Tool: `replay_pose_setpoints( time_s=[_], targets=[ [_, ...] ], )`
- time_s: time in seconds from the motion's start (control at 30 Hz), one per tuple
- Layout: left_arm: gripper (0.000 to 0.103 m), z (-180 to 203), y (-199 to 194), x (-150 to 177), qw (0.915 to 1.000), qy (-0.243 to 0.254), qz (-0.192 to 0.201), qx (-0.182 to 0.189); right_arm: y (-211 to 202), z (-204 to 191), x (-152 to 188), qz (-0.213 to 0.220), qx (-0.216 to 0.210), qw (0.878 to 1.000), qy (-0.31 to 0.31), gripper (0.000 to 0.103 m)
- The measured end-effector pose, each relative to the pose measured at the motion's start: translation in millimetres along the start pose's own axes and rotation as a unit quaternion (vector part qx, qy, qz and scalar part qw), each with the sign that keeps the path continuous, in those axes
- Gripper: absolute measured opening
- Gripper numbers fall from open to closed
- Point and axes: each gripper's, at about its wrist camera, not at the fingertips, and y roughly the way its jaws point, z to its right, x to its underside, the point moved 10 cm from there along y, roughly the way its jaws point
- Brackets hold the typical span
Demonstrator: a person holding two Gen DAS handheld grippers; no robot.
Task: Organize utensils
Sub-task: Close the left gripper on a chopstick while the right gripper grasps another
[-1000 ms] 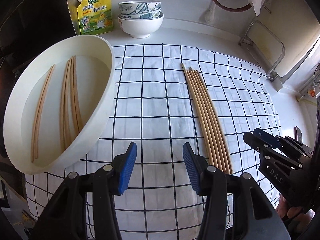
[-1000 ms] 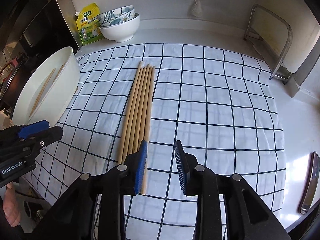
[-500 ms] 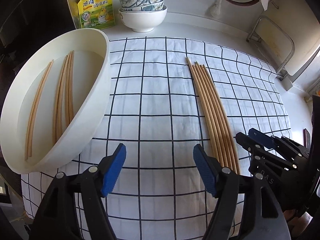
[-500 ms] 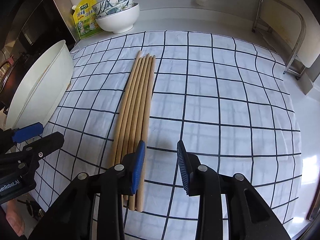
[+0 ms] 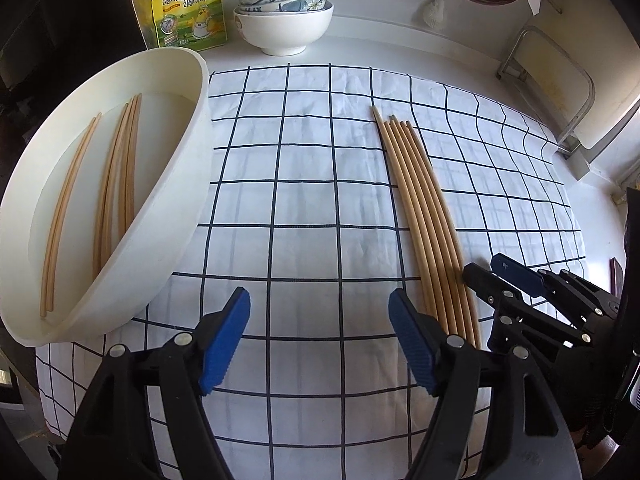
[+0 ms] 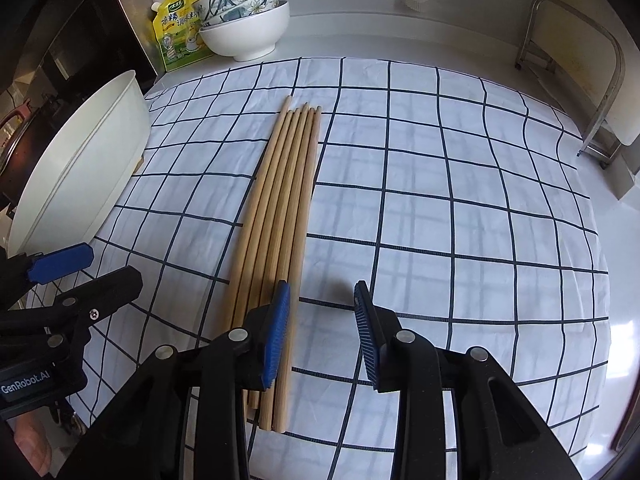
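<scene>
Five long pale wooden chopsticks (image 6: 280, 216) lie side by side on the white cloth with a dark blue grid (image 6: 440, 200), long axis running away from the cameras, thin tips far. The right gripper (image 6: 320, 336) hovers low over their thick ends, fingers apart, empty; its left finger hides some ends. The left gripper (image 5: 320, 340) hangs wide open beside the large white oval plastic tub (image 5: 192, 184), which holds more chopsticks (image 5: 116, 184).
</scene>
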Motion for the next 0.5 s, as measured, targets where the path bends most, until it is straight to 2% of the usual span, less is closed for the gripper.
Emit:
replay_pose_setpoints(
  time_s=[0.27, 0.5],
  targets=[
    [0.071, 11, 7, -3, 1.0, 0.008, -0.001, 0.001, 1, 3, 1, -0.001, 0.008, 1.0, -0.016, 0.032],
    [0.071, 22, 15, -7, 0.9999, 0.009, -0.003, 0.007, 0, 28, -3, 0.006, 0.015, 1.0, 0.004, 0.032]
  ],
)
